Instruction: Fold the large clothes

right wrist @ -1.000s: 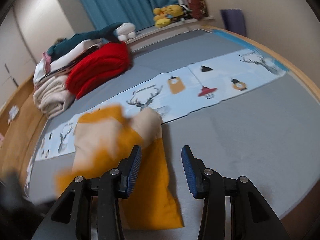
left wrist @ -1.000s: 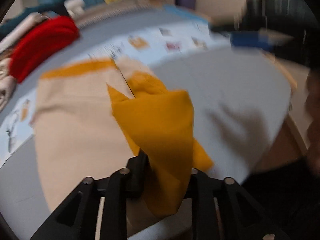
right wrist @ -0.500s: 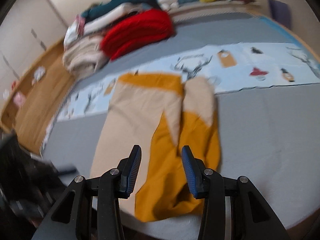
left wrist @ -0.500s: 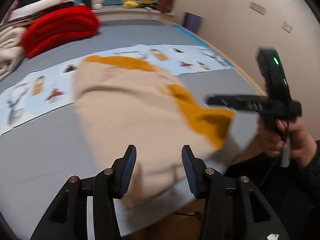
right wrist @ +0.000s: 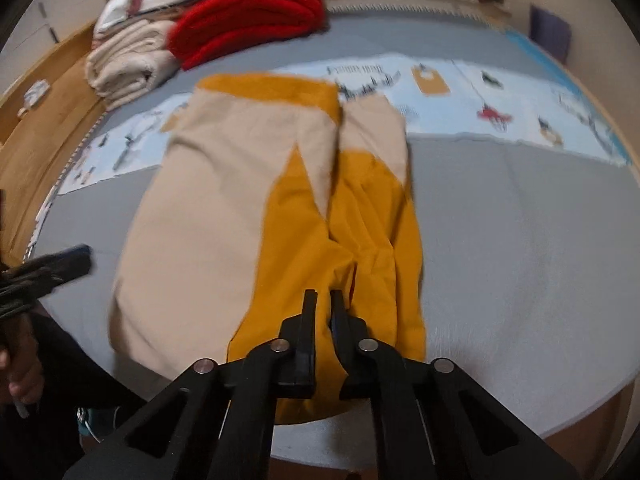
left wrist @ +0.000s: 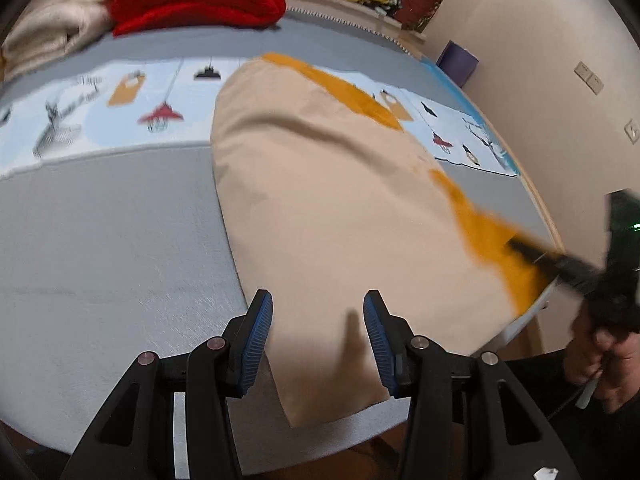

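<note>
on the grey bed (right wrist: 520, 260), right gripper (right wrist: 324, 300) is clamped on the mustard sleeve (right wrist: 360, 240), left gripper (left wrist: 318, 320) gaping over the beige garment (left wrist: 320, 208), so a one-sided tug could skew everything.

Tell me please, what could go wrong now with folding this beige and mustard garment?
1. The right gripper pinches only a small bunch of the mustard fabric, so it may slip out or drag unevenly.
2. The left gripper is open and holds nothing, so the garment may skew.
3. The near hem overhangs the bed edge and could slide off.
</note>
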The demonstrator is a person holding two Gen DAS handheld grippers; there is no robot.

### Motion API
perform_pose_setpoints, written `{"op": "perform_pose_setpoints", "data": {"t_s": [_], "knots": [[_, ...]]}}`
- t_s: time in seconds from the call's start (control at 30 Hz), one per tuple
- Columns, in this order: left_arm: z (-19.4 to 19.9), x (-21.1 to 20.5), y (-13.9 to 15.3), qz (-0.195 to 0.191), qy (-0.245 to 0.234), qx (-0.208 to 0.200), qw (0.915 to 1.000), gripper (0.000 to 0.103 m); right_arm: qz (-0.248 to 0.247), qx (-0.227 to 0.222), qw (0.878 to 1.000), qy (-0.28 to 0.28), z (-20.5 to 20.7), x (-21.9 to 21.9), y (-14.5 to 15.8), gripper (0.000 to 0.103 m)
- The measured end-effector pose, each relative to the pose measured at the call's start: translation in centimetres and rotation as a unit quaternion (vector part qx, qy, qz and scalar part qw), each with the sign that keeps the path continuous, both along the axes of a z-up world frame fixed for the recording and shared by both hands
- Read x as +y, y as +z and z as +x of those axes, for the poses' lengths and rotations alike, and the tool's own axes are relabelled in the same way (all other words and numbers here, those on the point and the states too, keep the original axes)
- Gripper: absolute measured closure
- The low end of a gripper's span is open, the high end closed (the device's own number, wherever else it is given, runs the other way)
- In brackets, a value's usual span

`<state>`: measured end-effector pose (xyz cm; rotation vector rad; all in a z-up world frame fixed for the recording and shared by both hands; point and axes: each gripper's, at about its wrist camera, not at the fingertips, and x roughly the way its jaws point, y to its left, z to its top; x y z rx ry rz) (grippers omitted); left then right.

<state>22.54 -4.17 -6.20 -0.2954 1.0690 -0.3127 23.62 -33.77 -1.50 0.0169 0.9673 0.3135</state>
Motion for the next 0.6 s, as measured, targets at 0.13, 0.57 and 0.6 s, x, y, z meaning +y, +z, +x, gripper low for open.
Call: {"op": "perform_pose_setpoints", "data": {"t_s": [0.13,0.57,0.6], "knots": [[0.1,-0.7,-1.0,-0.022,-0.015,0.03,0.9992,0.059,0.026,-0.093,0.995,-0.037,-1.8,-3.1,5.3,0.099],[0.4,-3.8,-6.1,0.048,-0.069,0.119,0.9893,0.044,-0.09,0.082,0.989,-0.083,-0.1,-5.1,-5.7,0.099],[0.3,-3.8,-5.9,0.046,-0.066,0.12,0.9895,0.044,-0.089,0.097,0.988,-0.084,0.3,-5.1,-6.1,0.099]]}}
